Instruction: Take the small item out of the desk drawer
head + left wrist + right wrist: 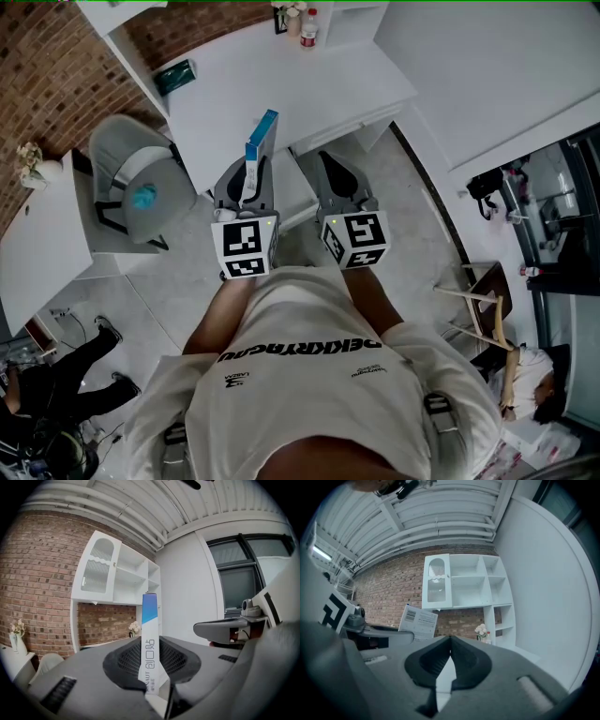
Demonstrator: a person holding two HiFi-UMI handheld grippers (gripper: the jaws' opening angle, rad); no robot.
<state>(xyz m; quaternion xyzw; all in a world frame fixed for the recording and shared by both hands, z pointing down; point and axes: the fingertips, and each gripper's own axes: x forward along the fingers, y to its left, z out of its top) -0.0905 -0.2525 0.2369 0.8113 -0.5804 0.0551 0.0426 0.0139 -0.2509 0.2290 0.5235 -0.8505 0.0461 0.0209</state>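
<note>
My left gripper [246, 174] is shut on a slim blue-and-white box [262, 142] and holds it upright, just in front of the white desk [281, 84]. The left gripper view shows the box [150, 639] standing up between the dark pads, with the left gripper [152, 670] pointing at the brick wall. My right gripper [336, 169] is beside it on the right, shut, with nothing between its jaws. The right gripper [450, 641] points at the wall cabinet, and the box's barcode side [418, 622] shows at its left. I cannot make out the drawer.
A grey chair [141, 192] stands left of the desk. A teal object [175, 77] and some bottles [302, 23] lie on the desk's far part. A white wall cabinet [117, 576] hangs above. A wooden stool [487, 309] and a person [534, 380] are at right.
</note>
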